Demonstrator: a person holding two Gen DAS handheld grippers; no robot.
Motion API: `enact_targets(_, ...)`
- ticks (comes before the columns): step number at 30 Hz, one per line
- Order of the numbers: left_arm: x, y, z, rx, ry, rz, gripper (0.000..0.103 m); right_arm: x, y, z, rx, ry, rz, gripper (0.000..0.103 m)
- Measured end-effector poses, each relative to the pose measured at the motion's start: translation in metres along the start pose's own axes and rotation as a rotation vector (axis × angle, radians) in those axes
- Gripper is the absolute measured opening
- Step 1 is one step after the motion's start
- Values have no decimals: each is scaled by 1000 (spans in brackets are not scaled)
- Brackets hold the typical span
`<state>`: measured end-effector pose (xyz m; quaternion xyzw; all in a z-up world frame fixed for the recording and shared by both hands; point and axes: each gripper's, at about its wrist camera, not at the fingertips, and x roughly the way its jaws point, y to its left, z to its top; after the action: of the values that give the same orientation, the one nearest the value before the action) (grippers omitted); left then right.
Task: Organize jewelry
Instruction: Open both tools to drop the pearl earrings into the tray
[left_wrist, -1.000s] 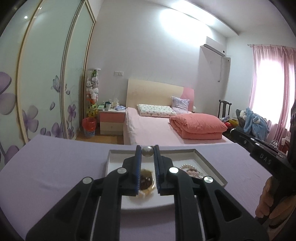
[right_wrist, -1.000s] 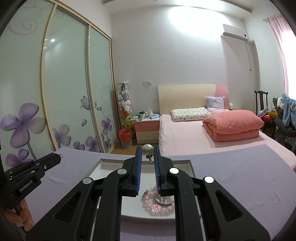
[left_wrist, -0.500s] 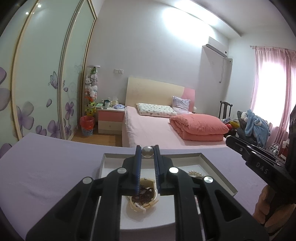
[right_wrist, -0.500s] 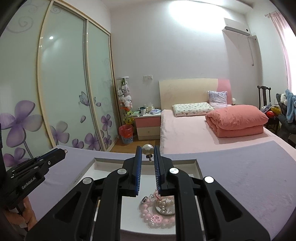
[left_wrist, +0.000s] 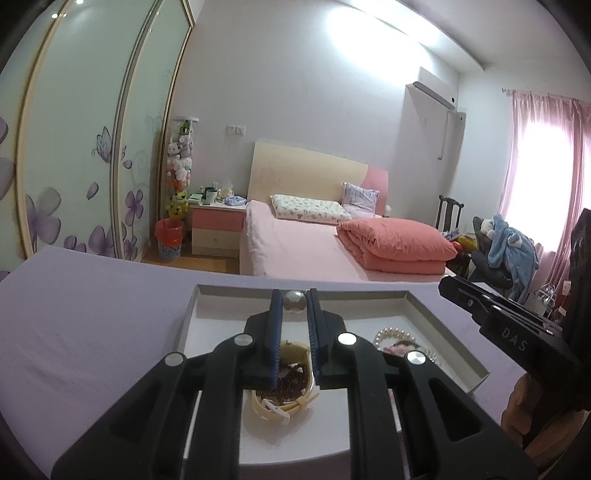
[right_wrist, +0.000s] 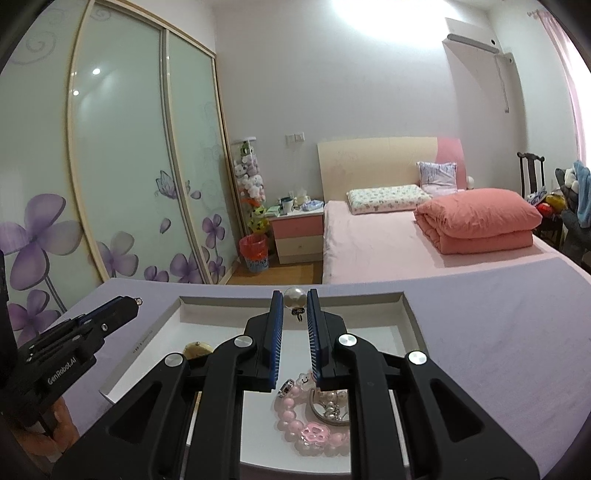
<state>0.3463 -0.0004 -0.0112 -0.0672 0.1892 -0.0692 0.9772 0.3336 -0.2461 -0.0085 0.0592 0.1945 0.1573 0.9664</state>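
Note:
A shallow white tray (left_wrist: 190, 317) lies on the lilac-covered table. My left gripper (left_wrist: 294, 295) hangs over it, shut on a pearl earring (left_wrist: 294, 303) at its fingertips. Below it in the tray sit a cream bangle with dark beads (left_wrist: 286, 386) and a pearl bracelet (left_wrist: 391, 334). My right gripper (right_wrist: 294, 295) is likewise shut on a pearl earring (right_wrist: 294, 297), whose small metal post hangs under the pearl. Under it lie a pink bead bracelet (right_wrist: 314, 432) and a silver ring (right_wrist: 330, 415). Each gripper shows in the other's view: the right gripper (left_wrist: 447, 287) and the left gripper (right_wrist: 130, 302).
The tray's raised rim (right_wrist: 410, 314) frames the jewelry; a gold round piece (right_wrist: 197, 349) lies at its left. Lilac cloth (left_wrist: 85, 317) spreads on both sides. Beyond the table's far edge stand a pink bed (left_wrist: 303, 243), a nightstand and a flowered wardrobe.
Both grippers have sunk and come forward over the tray, which now looks larger and nearer. Each still grips its pearl earring.

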Motion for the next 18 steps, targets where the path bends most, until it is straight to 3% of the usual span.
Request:
enact_targets(6, 2, 0, -5, 7, 8, -2, 14, 7, 2, -2, -11, 22, 11, 15)
enact_targets(10, 4, 1, -7, 10, 12, -5, 14, 8, 1, -3, -7, 25, 7, 36)
enact_targets(18, 9, -1, -10, 13, 29, -15, 14, 7, 2, -5, -11, 24, 7, 36)
